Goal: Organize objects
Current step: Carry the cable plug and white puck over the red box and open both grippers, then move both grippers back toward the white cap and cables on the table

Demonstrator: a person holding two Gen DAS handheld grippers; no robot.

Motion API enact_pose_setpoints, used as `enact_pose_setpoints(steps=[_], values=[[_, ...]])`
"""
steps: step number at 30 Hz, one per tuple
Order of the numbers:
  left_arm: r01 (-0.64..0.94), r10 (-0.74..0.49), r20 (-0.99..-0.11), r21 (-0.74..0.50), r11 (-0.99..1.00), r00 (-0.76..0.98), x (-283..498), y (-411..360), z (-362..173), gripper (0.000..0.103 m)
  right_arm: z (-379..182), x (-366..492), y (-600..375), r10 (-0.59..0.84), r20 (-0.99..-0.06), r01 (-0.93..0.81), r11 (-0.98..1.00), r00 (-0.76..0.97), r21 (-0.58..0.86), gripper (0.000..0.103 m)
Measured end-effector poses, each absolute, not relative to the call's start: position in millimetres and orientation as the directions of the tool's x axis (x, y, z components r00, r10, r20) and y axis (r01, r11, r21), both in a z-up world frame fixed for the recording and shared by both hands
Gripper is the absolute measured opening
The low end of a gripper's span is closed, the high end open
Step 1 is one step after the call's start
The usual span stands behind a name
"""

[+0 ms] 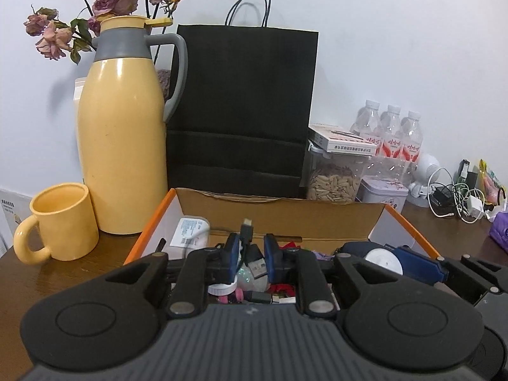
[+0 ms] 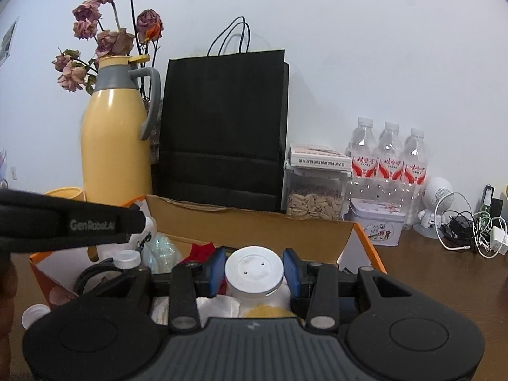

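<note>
Black adapter upright, connector up.

Black tongs, blue pads

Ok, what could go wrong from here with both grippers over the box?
The black plug stands loose between the pads of the left gripper, so it may topple or snag. The right gripper pinches the round white canister by its curved side; it could slip into the cluttered cardboard box.
</note>
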State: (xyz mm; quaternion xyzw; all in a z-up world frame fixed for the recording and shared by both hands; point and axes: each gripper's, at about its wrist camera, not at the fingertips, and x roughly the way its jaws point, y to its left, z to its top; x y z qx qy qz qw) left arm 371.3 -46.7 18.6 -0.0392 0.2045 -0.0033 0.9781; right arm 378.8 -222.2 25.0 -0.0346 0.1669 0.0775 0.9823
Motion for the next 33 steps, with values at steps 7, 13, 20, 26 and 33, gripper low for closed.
enact_pose_setpoints(steps=[7, 13, 20, 26, 33], values=[[-0.052, 0.026, -0.314, -0.073, 0.996, 0.949, 361.5, -46.2, 21.9, 0.103, 22.2, 372.3, -222.7, 0.144, -0.325, -0.168, 0.985, 0.935, -0.048, 0.099], [-0.056, 0.030, -0.331, -0.069, 0.996, 0.943, 363.2, -45.3, 21.6, 0.103, 23.3, 367.2, -222.3, 0.126, -0.301, -0.151, 0.987, 0.945, -0.063, 0.103], [-0.056, 0.028, -0.315, -0.078, 0.995, 0.949, 357.2, -42.2, 22.0, 0.103, 24.0, 366.0, -223.0, 0.115, -0.302, -0.140, 0.988, 0.946, -0.063, 0.103], [-0.050, 0.019, -0.316, -0.090, 0.995, 0.949, 345.8, -36.0, 20.1, 0.103, 22.3, 359.3, -223.3, 0.105, -0.302, -0.133, 0.988, 0.947, -0.075, 0.103], [-0.038, 0.007, -0.295, -0.098, 0.994, 0.955, 322.6, -22.7, 19.6, 0.103, 22.6, 335.4, -226.0, 0.102, -0.276, -0.132, 0.987, 0.956, -0.093, 0.103]])
